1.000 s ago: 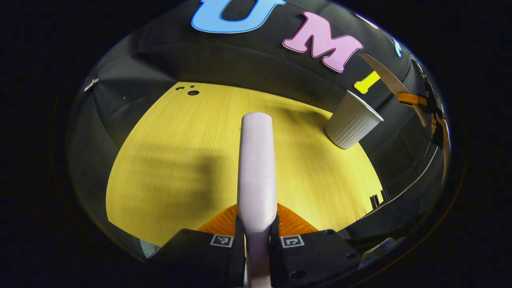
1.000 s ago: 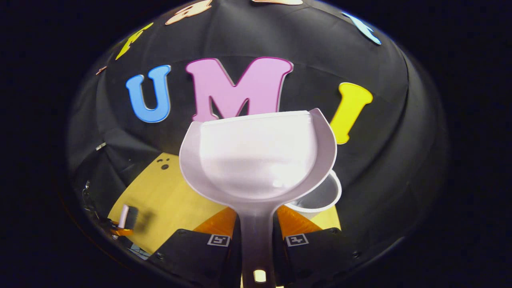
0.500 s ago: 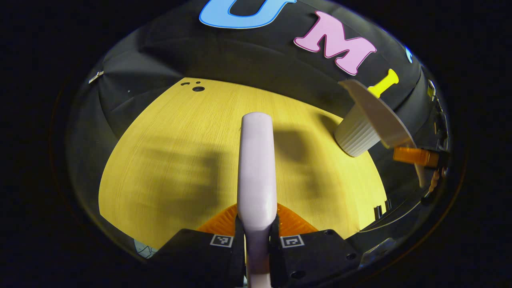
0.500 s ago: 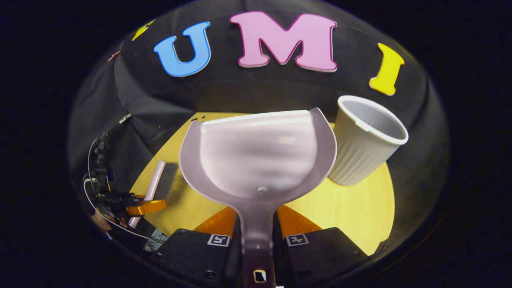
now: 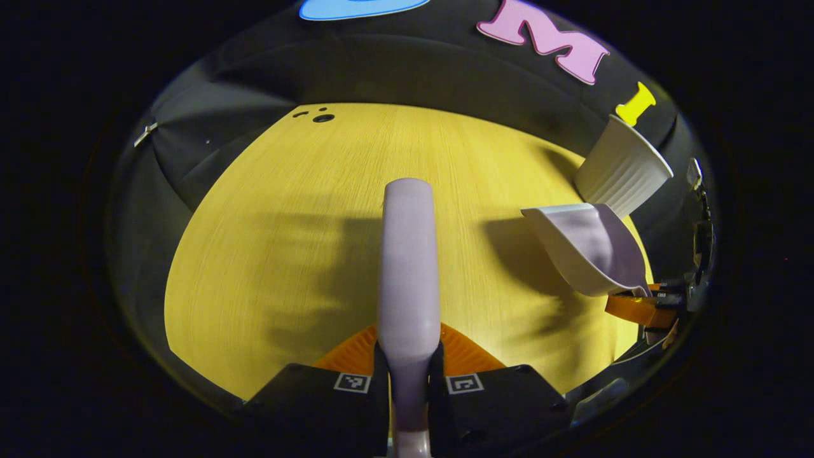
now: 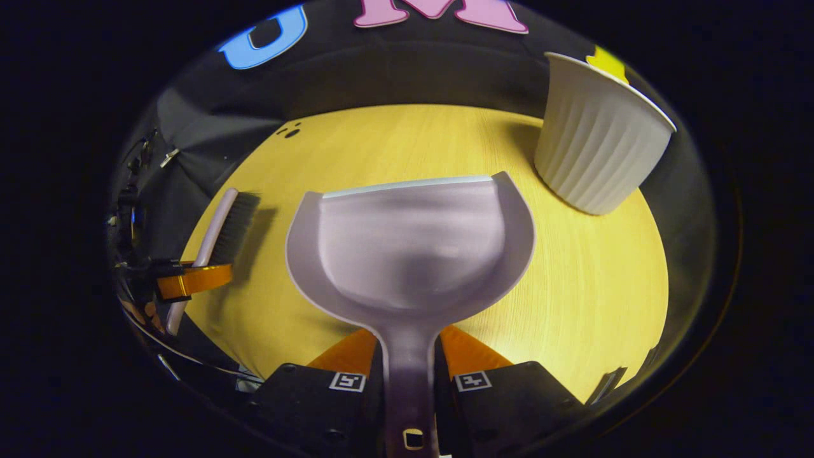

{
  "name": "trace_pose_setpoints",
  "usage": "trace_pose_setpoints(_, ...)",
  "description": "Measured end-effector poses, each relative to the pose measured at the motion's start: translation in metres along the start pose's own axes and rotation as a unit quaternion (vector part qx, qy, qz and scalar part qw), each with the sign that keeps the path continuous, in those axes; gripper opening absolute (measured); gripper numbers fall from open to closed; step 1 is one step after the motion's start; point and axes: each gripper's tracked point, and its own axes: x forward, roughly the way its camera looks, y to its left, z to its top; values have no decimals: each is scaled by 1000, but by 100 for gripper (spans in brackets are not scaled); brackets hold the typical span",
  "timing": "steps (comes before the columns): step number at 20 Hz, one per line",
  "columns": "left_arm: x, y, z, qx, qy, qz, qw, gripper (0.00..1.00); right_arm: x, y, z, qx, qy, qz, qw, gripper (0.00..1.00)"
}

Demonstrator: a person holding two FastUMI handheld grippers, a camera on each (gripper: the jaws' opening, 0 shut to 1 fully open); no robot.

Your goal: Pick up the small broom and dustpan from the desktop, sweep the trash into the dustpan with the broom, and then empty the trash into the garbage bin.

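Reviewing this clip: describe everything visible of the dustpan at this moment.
The dustpan looks like pale, lilac-white moulded plastic: a shallow scoop with raised curved side walls, a straight front lip with a lighter strip, and a narrow handle with a small hole near its end. The right gripper is shut on that handle. The scoop looks empty. In the left gripper view the dustpan hangs tilted over the yellow wooden desktop, casting a shadow, near the ribbed white garbage bin.

Count on the yellow desktop (image 5: 273, 242): 1 small broom (image 5: 407, 267), 1 dustpan (image 6: 410, 248), 1 ribbed white garbage bin (image 6: 598, 152) at far right. 2 grippers: left gripper (image 5: 407, 381) and right gripper (image 6: 410, 381). 3 dark dots (image 5: 318, 116) at far left.
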Motion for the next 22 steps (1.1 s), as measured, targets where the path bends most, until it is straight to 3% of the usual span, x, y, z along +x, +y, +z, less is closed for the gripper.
trace_pose_setpoints(2,5,-1,-3,13,15,13,1000,29,6,-4,2,1,17,-5,1000,40)
trace_pose_setpoints(3,8,0,-6,21,23,21,999,29,6,-5,3,3,28,-6,1000,36)
trace_pose_setpoints(6,12,0,-9,41,45,28,998,29,11,-8,0,10,26,-2,1000,40)
trace_pose_setpoints(9,16,3,-9,60,54,45,996,29,13,-5,-4,9,33,-3,999,33)
trace_pose_setpoints(10,18,4,-10,60,63,53,995,32,14,-4,-4,13,33,-2,999,41)
trace_pose_setpoints(11,16,2,-9,56,63,57,995,31,14,-3,-5,16,37,-1,999,37)
trace_pose_setpoints(13,17,2,-9,57,64,61,995,35,13,1,-4,22,38,1,999,39)
trace_pose_setpoints(14,17,2,-10,57,65,59,995,34,12,3,-4,25,41,2,999,34)
trace_pose_setpoints(15,17,3,-11,55,64,59,995,37,12,6,-2,28,40,8,999,49)
trace_pose_setpoints(19,2,-1,-6,47,41,47,997,83,2,6,7,38,18,5,999,100)
trace_pose_setpoints(20,-4,-2,-3,47,31,46,997,95,-3,5,12,39,6,0,999,99)
trace_pose_setpoints(22,-22,-4,5,47,3,42,998,97,-20,5,22,37,-20,-8,999,99)
